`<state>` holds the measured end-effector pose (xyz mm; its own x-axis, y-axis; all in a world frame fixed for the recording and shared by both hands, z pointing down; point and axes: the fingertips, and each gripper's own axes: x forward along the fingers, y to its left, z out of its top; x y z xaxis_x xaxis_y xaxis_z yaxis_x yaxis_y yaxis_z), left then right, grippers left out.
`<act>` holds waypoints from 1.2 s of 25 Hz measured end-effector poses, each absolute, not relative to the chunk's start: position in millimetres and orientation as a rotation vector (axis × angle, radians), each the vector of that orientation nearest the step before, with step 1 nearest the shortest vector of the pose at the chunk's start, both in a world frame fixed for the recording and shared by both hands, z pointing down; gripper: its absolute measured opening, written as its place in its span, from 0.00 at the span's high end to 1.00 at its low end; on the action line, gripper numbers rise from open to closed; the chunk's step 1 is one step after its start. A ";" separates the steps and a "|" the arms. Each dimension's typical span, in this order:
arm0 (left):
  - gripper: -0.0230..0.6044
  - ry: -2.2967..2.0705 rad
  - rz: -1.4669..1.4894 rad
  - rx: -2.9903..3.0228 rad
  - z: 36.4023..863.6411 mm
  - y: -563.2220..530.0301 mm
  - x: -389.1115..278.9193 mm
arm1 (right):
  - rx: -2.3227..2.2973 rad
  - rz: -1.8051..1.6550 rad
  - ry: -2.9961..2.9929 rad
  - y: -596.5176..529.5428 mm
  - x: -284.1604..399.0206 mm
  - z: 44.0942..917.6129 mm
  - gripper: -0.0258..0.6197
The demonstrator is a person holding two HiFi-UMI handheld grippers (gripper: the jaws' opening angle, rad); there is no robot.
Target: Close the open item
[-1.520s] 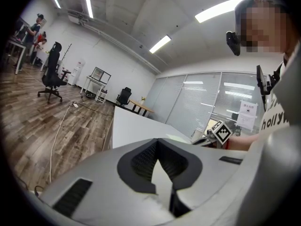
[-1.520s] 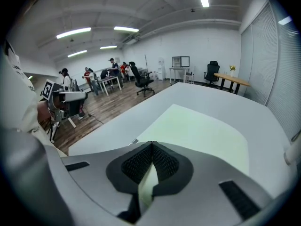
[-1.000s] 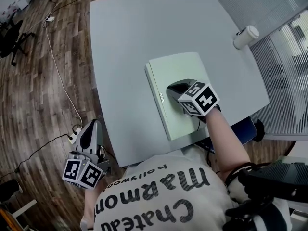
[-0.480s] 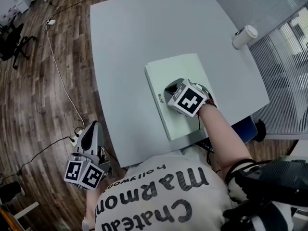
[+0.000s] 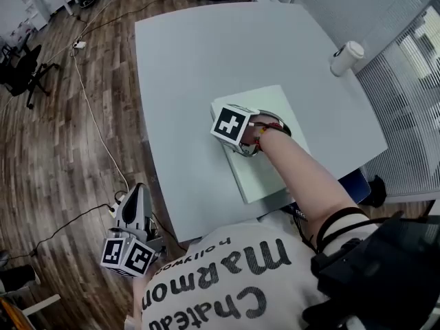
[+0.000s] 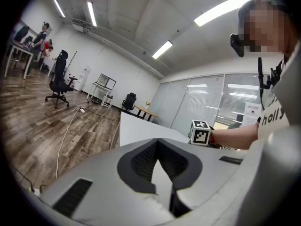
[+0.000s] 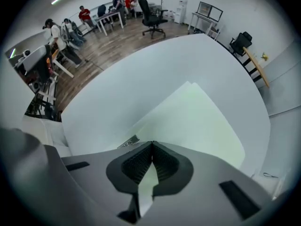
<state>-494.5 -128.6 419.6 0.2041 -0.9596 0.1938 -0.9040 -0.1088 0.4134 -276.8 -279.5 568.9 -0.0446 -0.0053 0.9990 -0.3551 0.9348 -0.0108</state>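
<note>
Pale green folder (image 5: 251, 174) lies flat and shut on the near right part of the grey table (image 5: 192, 60), spine side to the left, cover down with no gap showing. Right gripper (image 5: 240, 143) has slid from the near right of the cover across to the spine edge, so it now sits over the folder's left side; jaws pressed together, nothing between them. Looks like a final press or sweep, closing is judged done or nearly so. Left gripper (image 5: 136, 192) stays low beside the person, off the table over the wood floor (image 5: 55, 150), jaws together too, empty. Paper cup (image 5: 346, 57) stands well apart at the far right edge.
</note>
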 end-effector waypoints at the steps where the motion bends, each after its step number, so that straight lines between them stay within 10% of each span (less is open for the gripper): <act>1: 0.97 -1.740 -0.172 2.042 417.9 -125.5 -495.2 | 0.287 0.306 -1.594 -278.8 -275.8 568.9 0.96; 17: 0.97 -1.910 -0.109 2.051 390.1 -71.4 -459.8 | 0.617 0.369 -2.010 -284.2 -270.6 536.5 0.96; 30: 0.97 -1.891 -0.164 2.111 393.3 -27.4 -280.8 | 0.688 0.766 -2.804 -219.8 -108.9 402.0 0.96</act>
